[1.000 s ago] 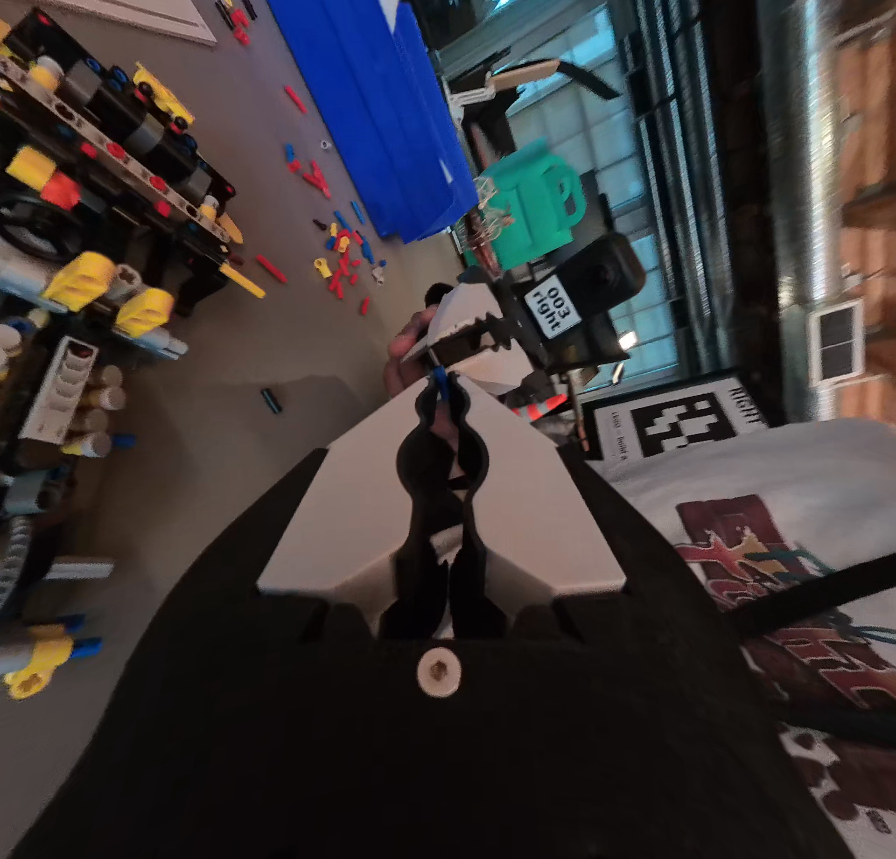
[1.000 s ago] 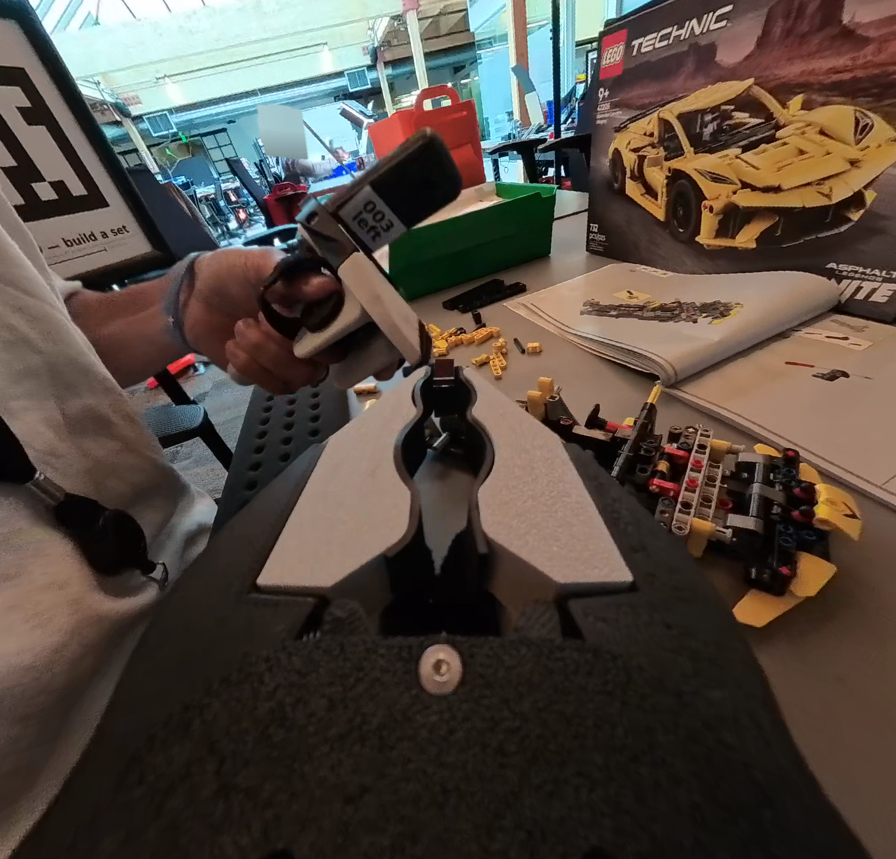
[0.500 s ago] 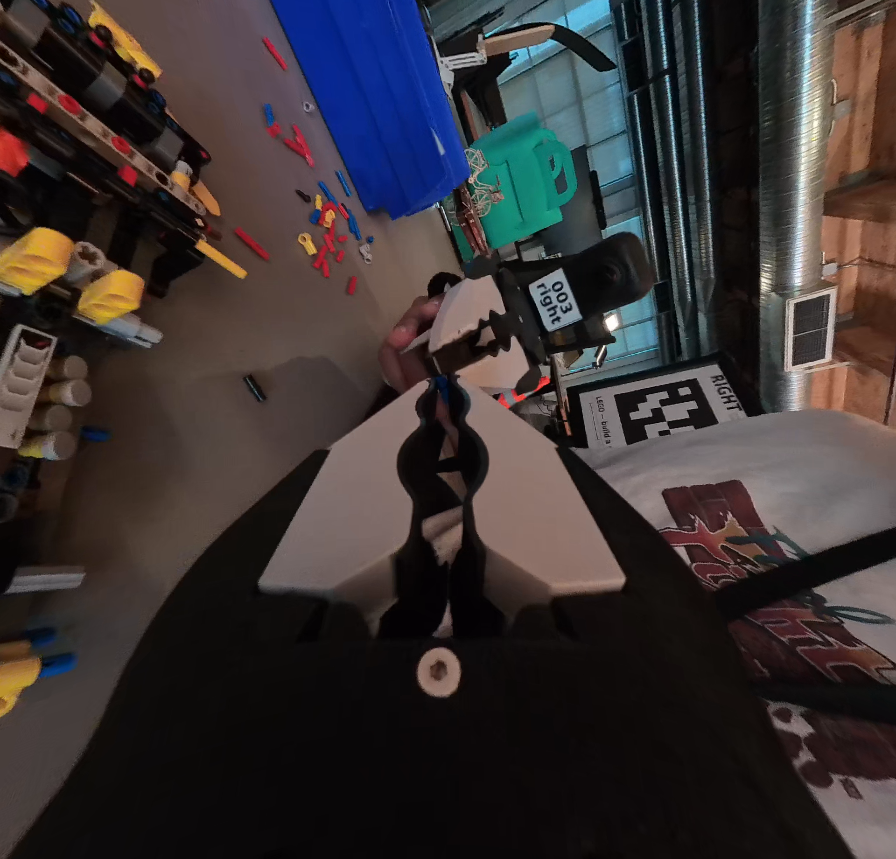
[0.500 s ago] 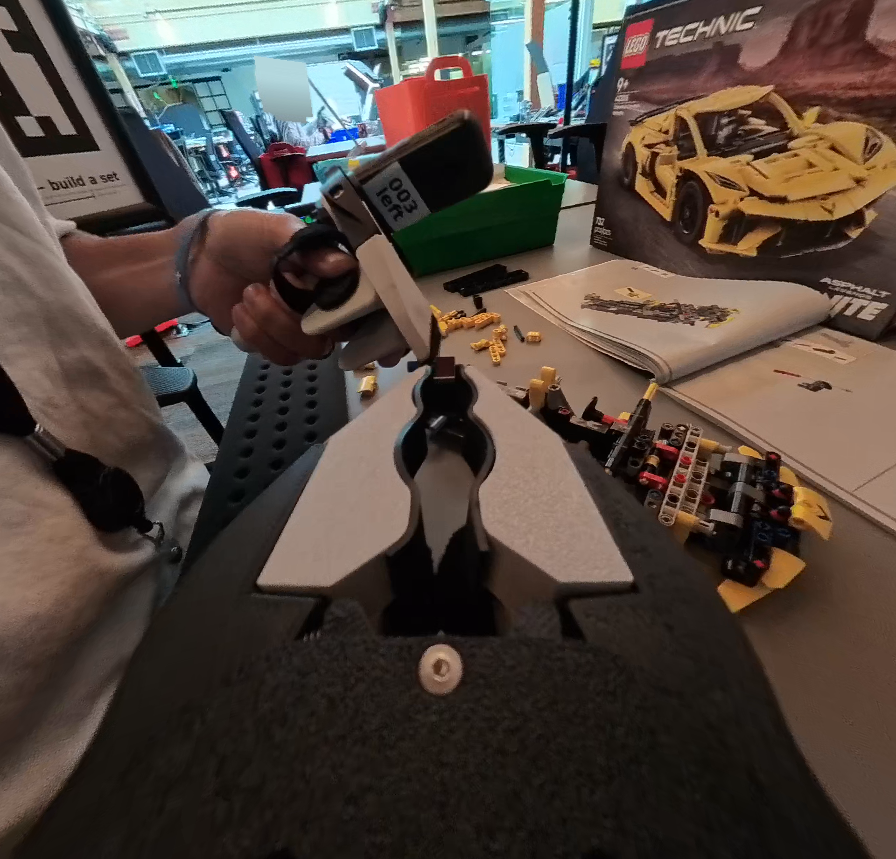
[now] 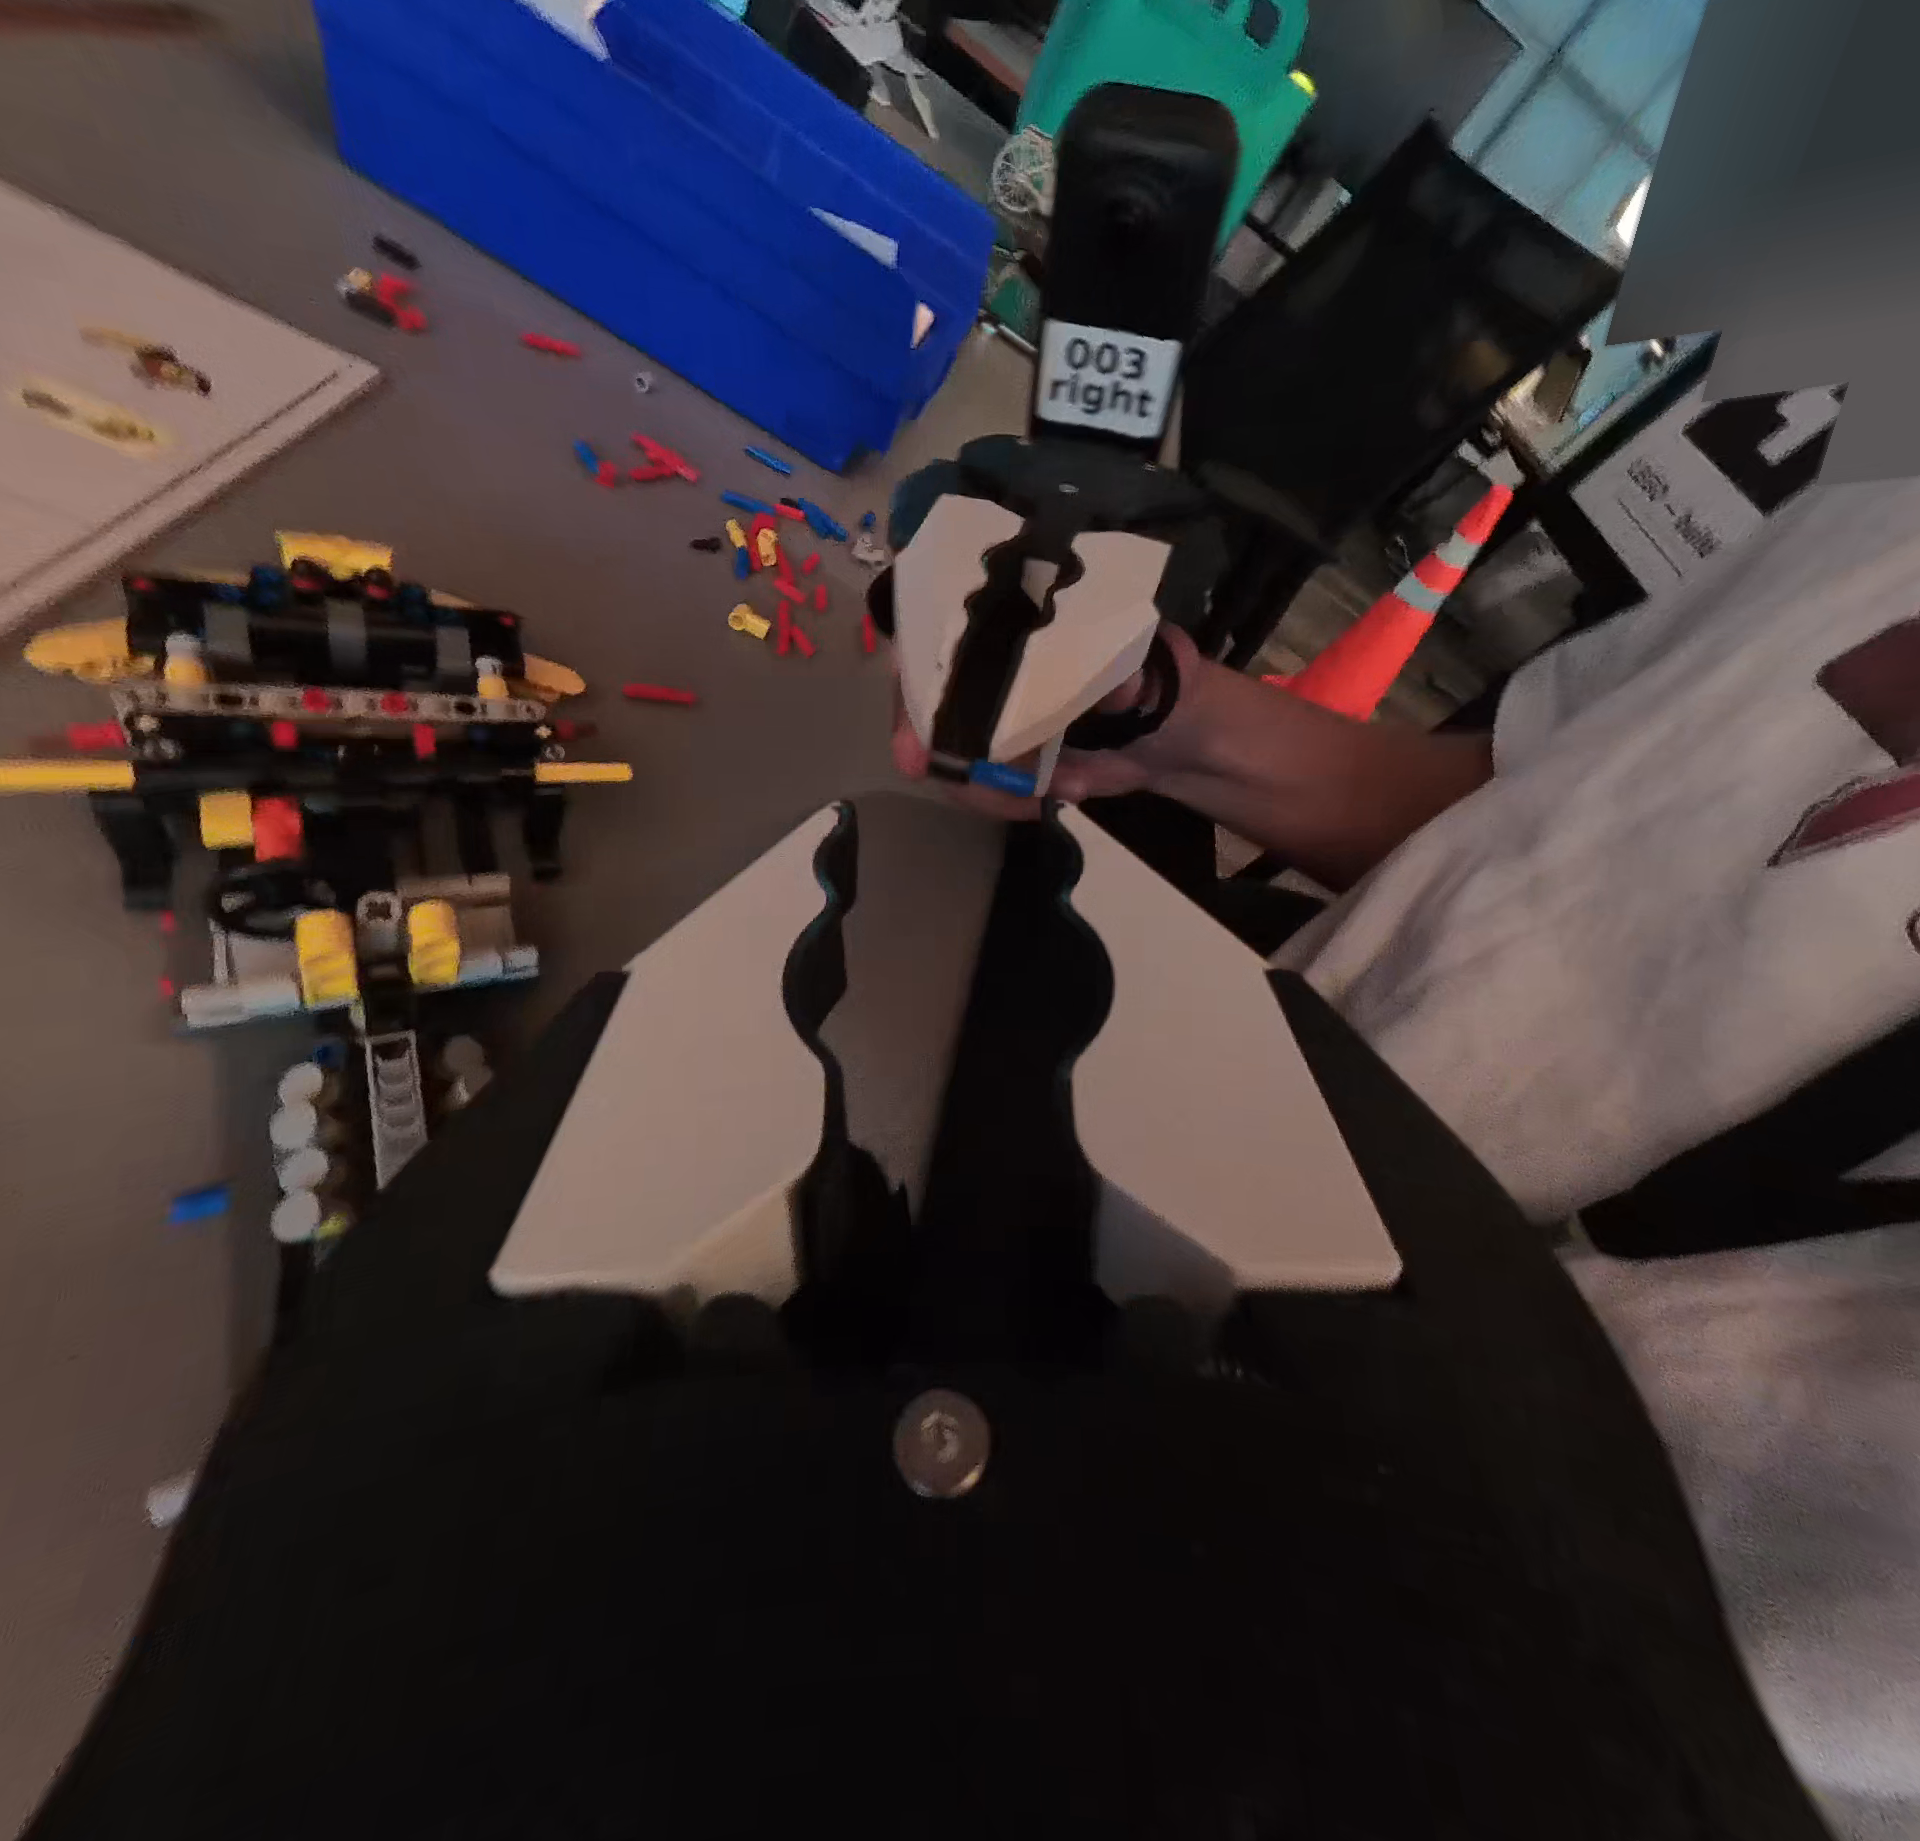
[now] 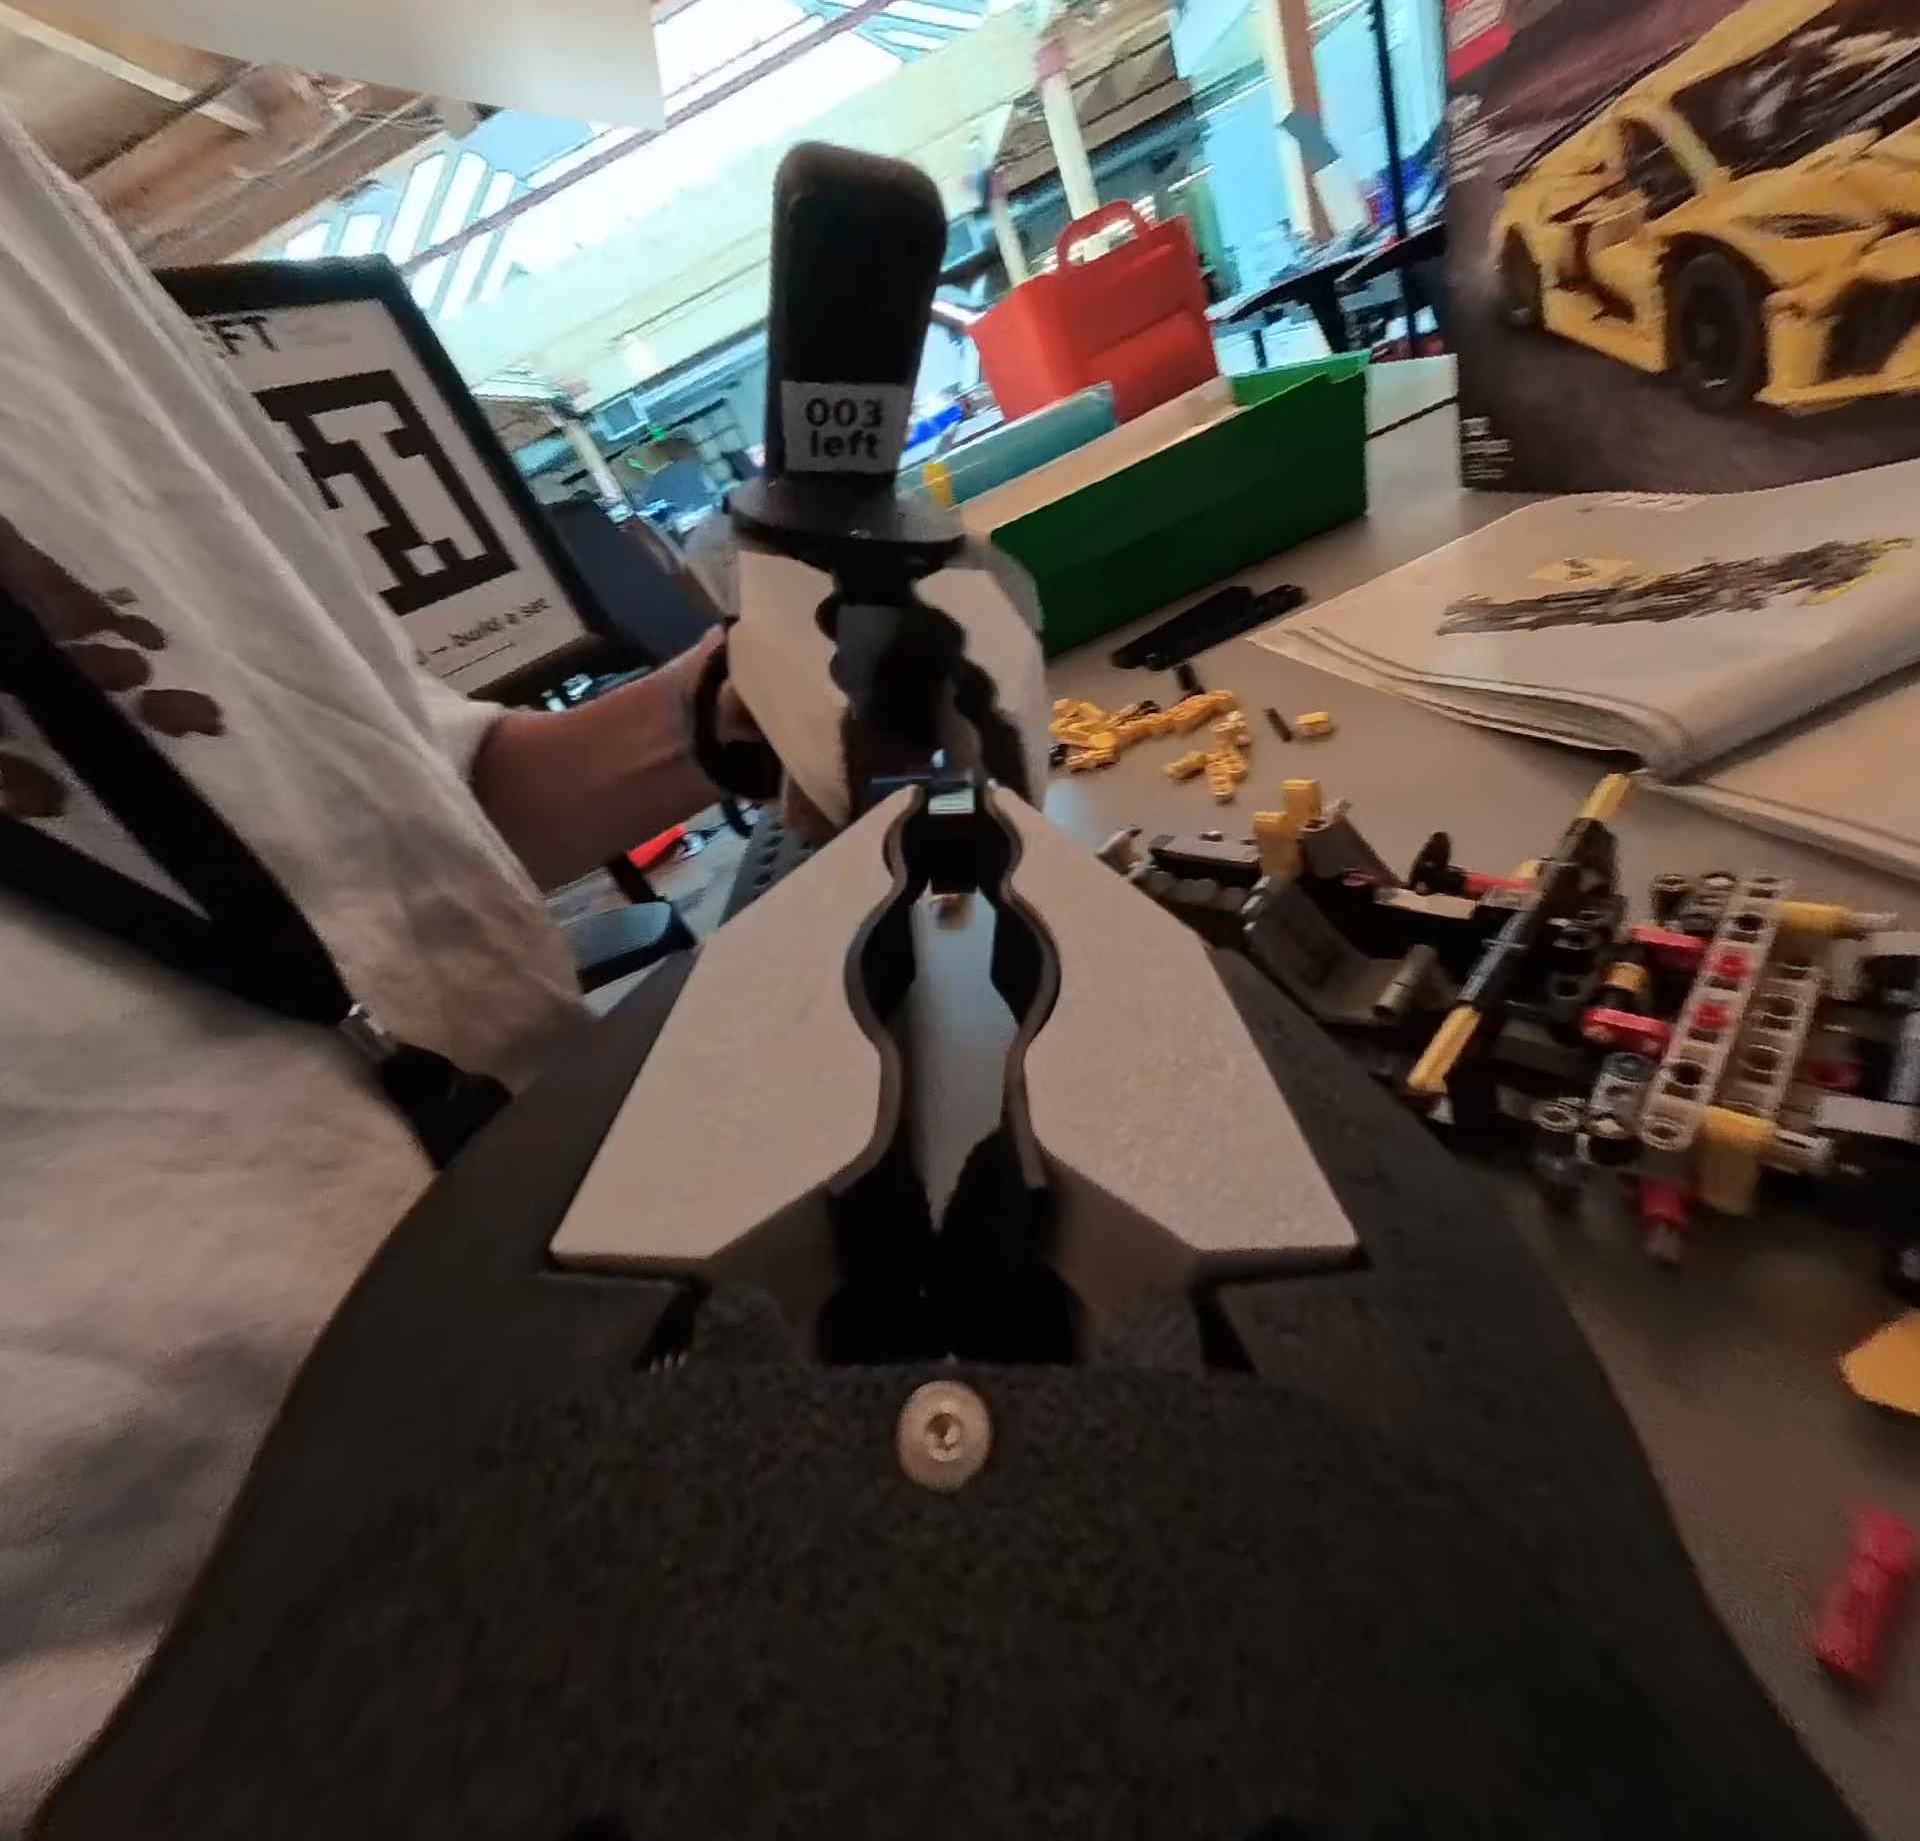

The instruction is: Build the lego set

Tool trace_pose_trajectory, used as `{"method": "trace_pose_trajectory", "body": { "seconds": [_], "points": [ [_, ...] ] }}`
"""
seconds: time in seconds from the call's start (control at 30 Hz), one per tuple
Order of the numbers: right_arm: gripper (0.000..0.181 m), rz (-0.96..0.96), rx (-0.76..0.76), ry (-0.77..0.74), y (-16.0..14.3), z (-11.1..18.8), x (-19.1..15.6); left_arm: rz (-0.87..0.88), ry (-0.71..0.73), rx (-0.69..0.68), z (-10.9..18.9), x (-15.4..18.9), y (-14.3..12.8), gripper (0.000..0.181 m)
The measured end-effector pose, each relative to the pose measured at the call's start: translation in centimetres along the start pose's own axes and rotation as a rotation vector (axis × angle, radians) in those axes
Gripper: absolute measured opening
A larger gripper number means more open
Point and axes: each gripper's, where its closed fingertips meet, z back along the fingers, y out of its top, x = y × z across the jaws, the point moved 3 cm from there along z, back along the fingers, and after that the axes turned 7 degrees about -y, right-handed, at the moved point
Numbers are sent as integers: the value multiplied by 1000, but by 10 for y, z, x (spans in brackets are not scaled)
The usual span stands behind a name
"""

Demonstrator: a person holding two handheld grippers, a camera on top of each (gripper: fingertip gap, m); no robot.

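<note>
Lego chassis [image 5: 312,752], a half-built black frame with yellow, red and grey parts, lies on the grey surface [image 5: 312,1376], well to the side of both tools. Left hand-held gripper [image 5: 940,815] has its jaws clearly apart, with a wide gap between the tips and nothing between them. Right hand-held gripper [image 6: 948,804] has its jaws drawn close together and clamped on a small black and blue lego piece [image 6: 951,804] right at the tips. In the left wrist view that same piece [image 5: 987,775] shows as a black stub with a blue end sticking out sideways from the right tool's tips, just in front of the left tool's open tips; whether they touch cannot be told. Both tools point at each other, tip to tip, above the surface edge. Loose red and blue pins [image 5: 774,565] lie scattered near a blue bin [image 5: 644,191]. Yellow pieces [image 6: 1174,731], a green tray [image 6: 1195,524], an open instruction booklet [image 6: 1610,628] and the set's box [image 6: 1683,202] sit farther back.
</note>
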Motion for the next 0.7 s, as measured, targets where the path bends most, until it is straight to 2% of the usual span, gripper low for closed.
{"method": "trace_pose_trajectory", "body": {
  "seconds": [0.13, 0.2, 0.27, 0.5, 0.7],
  "points": [
    [7, -9, -54, 54, -6, -4, -5, -107, -86, -76, 0, 9, -4, 36],
    [8, -4, -77, 61, -9, -5, -7, -137, -86, -106, -1, 9, -5, 35],
    [8, 10, -96, 60, -12, -6, -8, -144, -101, -160, -1, 8, -10, 23],
    [8, 80, -211, 58, -21, -5, -13, -247, -110, -269, -5, 12, -20, 20],
    [9, 151, -306, 58, -29, -2, -21, -213, -165, -306, -8, 15, -30, 16]
  ]
}}
